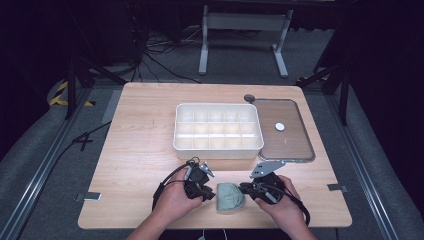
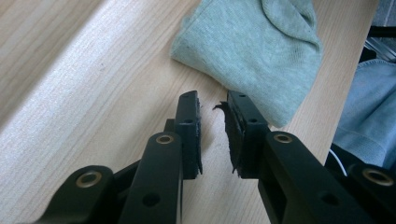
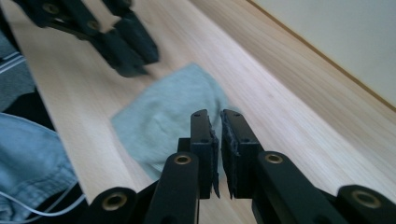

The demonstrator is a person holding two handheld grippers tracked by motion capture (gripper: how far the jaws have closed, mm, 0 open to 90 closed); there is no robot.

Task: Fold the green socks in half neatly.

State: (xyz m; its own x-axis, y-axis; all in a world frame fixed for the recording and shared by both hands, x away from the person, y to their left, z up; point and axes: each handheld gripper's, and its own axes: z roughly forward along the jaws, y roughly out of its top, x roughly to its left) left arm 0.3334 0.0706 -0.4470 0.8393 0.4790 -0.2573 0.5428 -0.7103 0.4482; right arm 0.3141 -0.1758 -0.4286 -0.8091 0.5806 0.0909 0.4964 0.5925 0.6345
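Count of things on the light wooden table (image 1: 140, 150)

There was one crumpled pale green cloth (image 1: 229, 197), one white plastic divided organiser box (image 1: 218, 131) with fifteen compartments in three rows of five, one clear flat lid (image 1: 285, 131) carrying one small white disc (image 1: 280, 127), and two black two-jaw grippers: the left gripper (image 1: 206, 170) and the right gripper (image 1: 243, 187).

Lab – dark curtains, floor cables (image 1: 165, 60), rig frame (image 1: 245, 37).
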